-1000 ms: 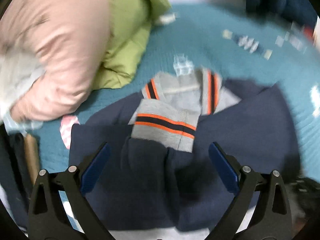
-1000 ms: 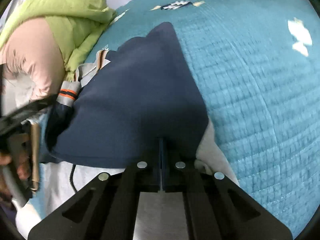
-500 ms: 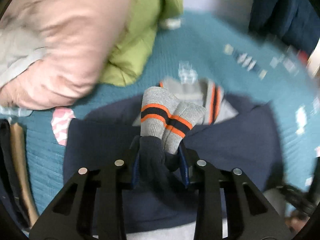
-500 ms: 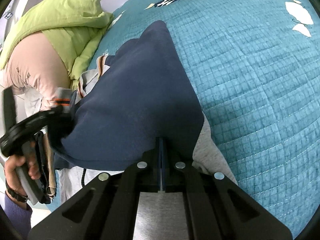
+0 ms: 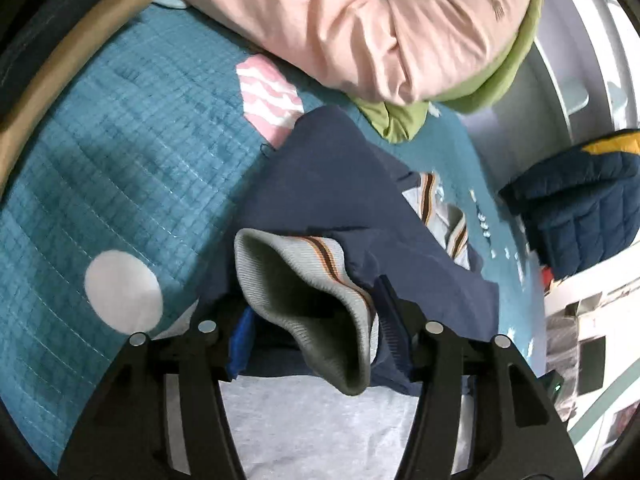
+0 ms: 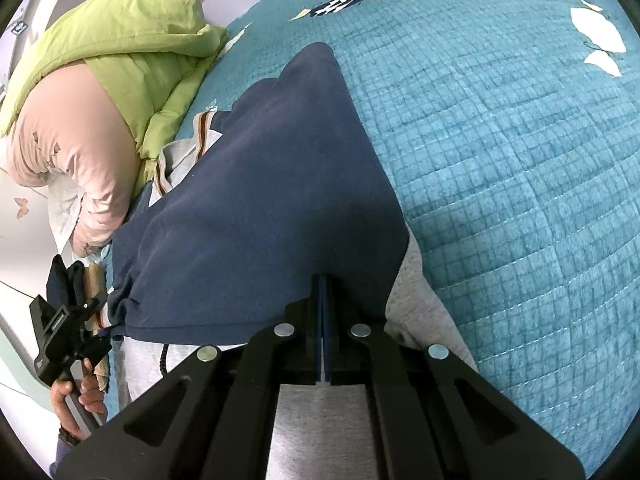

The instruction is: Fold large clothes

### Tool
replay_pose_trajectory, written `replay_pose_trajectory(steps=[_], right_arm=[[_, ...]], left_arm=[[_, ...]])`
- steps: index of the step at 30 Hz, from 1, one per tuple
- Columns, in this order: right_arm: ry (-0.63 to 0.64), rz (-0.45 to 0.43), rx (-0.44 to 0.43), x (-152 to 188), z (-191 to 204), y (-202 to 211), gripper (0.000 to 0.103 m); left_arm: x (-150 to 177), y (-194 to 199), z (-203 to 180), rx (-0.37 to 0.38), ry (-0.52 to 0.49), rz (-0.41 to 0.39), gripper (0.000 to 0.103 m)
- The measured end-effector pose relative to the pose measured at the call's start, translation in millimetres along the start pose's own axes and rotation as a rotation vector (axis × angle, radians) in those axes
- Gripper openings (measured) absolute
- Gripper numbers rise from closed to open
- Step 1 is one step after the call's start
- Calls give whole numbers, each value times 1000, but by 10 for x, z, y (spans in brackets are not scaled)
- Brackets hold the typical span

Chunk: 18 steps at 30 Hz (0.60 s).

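Observation:
A navy sweatshirt (image 6: 256, 208) with grey ribbed trim striped in orange and black lies on a teal quilted bedspread (image 6: 500, 160). My right gripper (image 6: 322, 292) is shut on the navy fabric at its near edge, over a grey panel (image 6: 416, 304). My left gripper (image 5: 316, 328) is shut on the sleeve end; the grey striped cuff (image 5: 304, 292) gapes open between its fingers. The sweatshirt body (image 5: 332, 184) stretches away from it toward the striped collar (image 5: 436, 208). The left gripper also shows in the right wrist view (image 6: 68, 340), held at the sweatshirt's left edge.
A pink quilt (image 5: 360, 20) and a green quilt (image 6: 124, 52) are piled at the head of the bed. A dark blue padded jacket (image 5: 580, 204) lies at the far right. A wooden bed rail (image 5: 60, 72) runs along the left.
My left gripper closed on the striped cuff and sleeve, then carried it to the left side of the sweatshirt. My right gripper stayed shut on the navy fabric.

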State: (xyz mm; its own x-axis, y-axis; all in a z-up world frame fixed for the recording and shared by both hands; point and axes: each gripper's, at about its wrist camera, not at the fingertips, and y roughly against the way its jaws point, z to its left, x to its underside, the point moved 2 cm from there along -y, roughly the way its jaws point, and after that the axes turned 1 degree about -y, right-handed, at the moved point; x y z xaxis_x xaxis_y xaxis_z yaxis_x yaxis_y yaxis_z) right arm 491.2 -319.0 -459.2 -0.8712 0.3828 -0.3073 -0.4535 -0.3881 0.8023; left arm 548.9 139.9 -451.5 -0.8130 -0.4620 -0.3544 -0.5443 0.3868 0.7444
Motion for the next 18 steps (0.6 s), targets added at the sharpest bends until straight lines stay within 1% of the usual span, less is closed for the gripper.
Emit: replay_pose_trajectory(steps=[1,2,3,4,5,7,8,10,11,13,14,15,16,17,18], right_arm=[[2,0,2,-6,-1,0,0],[5,0,5,-10,6,0,0],[8,-1,7,-11,10,1,0],[10,-2,10,-14,14,1,0],[13,-2,11,-17,15,1,0],[17,-3,15,-25,28,9,0],[21,-4,16,-29,34,13,0],[26,-4,19,-29,40,10,0],[27,-6,19,-31,37,12,0],[37,-8,22,-31,47,6,0],[39,-9,22,-27,51,3,0],[41,-7,21,-27,46,-1,0],[42,-7,20,-29,47,0,0],[43,-5,19,-35,44,5,0],[41,1,18,-40,46,13,0]], left_arm=[[18,74,81,-15,-28,7,56],[12,89,38,-54,-73,16,51],[6,118,-32,-79,-107,16,43],[-15,154,-76,-95,-150,15,26],[-45,182,-102,-94,-176,11,18],[-146,242,-217,-75,-211,2,13],[-194,276,-249,-66,-225,-9,12],[-263,444,-285,-9,-246,-55,12],[-304,460,-326,-8,-249,-66,12],[-336,371,-297,-51,-263,-63,12],[-353,259,-235,-114,-274,-54,13],[-351,151,-117,-168,-262,-17,17],[-355,23,-16,-192,-229,39,24],[-345,-43,44,-187,-202,72,25],[-343,-29,80,-165,-186,71,27]])
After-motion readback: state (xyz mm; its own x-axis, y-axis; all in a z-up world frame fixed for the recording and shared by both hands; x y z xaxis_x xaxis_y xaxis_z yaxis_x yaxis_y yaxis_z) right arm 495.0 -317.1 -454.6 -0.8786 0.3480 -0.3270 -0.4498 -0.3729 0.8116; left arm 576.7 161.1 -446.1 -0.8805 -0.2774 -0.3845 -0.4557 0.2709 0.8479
